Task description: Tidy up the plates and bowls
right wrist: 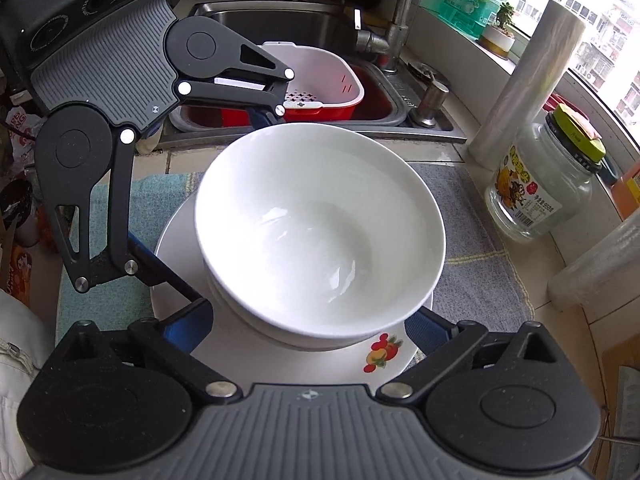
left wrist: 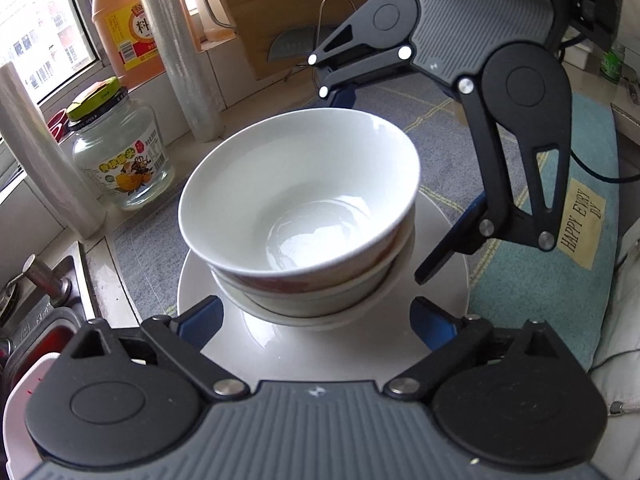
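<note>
Glossy white ceramic bowls (left wrist: 298, 188) sit stacked on a smooth round plate (left wrist: 444, 248); the left gripper (left wrist: 316, 320) and right gripper (right wrist: 310, 326) are both spread wide, pinching nothing.

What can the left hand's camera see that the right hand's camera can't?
Only the left camera shows the orange bottle by the window and the cutting board. Only the right camera shows the sink, the white basket, the tap and the fruit picture on the plate. Both show the stacked bowls on the plate, the glass jar and both open grippers.
</note>
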### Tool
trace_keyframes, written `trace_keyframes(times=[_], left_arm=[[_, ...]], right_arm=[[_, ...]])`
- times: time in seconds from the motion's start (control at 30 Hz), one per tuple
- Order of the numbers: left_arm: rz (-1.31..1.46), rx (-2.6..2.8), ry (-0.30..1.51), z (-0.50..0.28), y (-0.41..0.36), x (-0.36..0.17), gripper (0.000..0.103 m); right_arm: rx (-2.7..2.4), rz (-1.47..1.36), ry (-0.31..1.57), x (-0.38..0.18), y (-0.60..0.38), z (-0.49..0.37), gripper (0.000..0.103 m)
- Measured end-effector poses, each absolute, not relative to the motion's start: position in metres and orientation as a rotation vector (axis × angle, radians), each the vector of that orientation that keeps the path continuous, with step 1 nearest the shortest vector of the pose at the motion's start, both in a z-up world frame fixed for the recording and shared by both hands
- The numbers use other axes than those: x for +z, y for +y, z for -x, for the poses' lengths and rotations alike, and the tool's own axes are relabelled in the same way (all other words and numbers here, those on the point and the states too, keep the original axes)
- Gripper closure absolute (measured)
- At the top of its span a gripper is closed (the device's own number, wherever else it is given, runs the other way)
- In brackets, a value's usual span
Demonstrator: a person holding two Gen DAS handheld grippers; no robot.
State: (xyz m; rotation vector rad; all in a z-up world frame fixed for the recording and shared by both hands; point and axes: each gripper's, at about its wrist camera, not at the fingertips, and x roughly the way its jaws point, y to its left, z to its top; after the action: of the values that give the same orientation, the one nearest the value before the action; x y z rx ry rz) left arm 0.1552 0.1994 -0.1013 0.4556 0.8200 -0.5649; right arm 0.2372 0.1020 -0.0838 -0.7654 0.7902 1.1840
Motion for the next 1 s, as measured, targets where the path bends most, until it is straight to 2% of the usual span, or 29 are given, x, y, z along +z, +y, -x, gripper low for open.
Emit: trace_keyframes(times=[0.4, 0.67, 0.83, 1.0], left_arm=[[-0.246, -0.262, 0.778, -0.095, 0.186, -0.088, 0.003], [-0.035, 0.013, 0.779, -0.049, 0.160, -0.054, 0.003], [-0.013, 0.110, 0.806, -0.027, 0.137, -0.036, 0.003], [0.036, 0.125, 0.779, 0.000, 0.127, -0.016, 0.002]], right_arm=[[0.907, 0.603, 0.835, -0.075, 0.073, -0.194, 0.000], [0.514, 0.320, 0.922, -0.056, 0.029, -0.138, 0.000], [0.346, 0.135, 0.959, -0.045, 0.002, -0.098, 0.000], [0.288, 0.121, 0.922, -0.031, -0.006, -0.065, 0.000]])
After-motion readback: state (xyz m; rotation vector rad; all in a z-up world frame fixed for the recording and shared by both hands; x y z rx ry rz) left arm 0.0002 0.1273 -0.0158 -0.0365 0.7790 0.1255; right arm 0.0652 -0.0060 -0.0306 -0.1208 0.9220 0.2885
